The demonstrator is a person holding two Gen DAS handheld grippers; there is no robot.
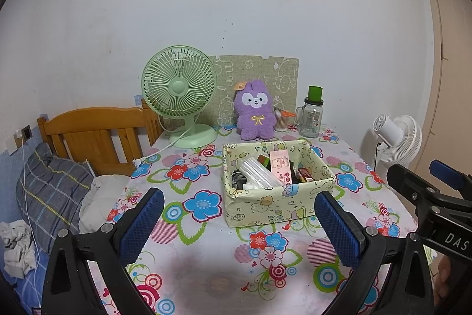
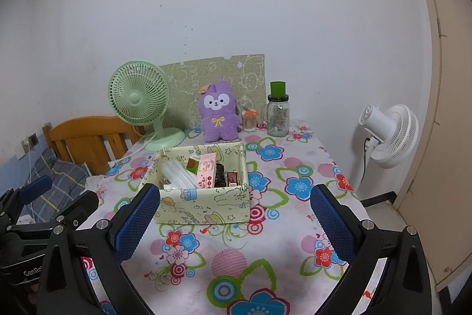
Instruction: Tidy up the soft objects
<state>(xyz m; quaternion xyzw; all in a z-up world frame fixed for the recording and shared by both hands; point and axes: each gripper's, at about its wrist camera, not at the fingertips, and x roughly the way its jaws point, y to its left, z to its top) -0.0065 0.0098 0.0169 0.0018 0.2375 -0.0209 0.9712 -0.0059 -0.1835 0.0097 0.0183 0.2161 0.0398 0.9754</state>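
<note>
A purple plush rabbit (image 1: 255,113) with a yellow bow sits upright at the back of the table against a green patterned board; it also shows in the right wrist view (image 2: 218,112). A pale yellow cartoon-print box (image 1: 274,198) holding small packets and tubes stands in the middle of the table, also seen from the right wrist (image 2: 203,204). My left gripper (image 1: 239,210) is open and empty, low over the table's front, short of the box. My right gripper (image 2: 234,204) is open and empty, beside the left one, with the box just ahead of its left finger.
A green desk fan (image 1: 180,90) stands at the back left with its cord on the flowered tablecloth (image 1: 206,264). A glass jar with a green lid (image 1: 312,115) and a cotton-swab cup (image 2: 250,120) stand at the back right. A wooden bed headboard (image 1: 97,135) is left, a white floor fan (image 2: 389,135) right.
</note>
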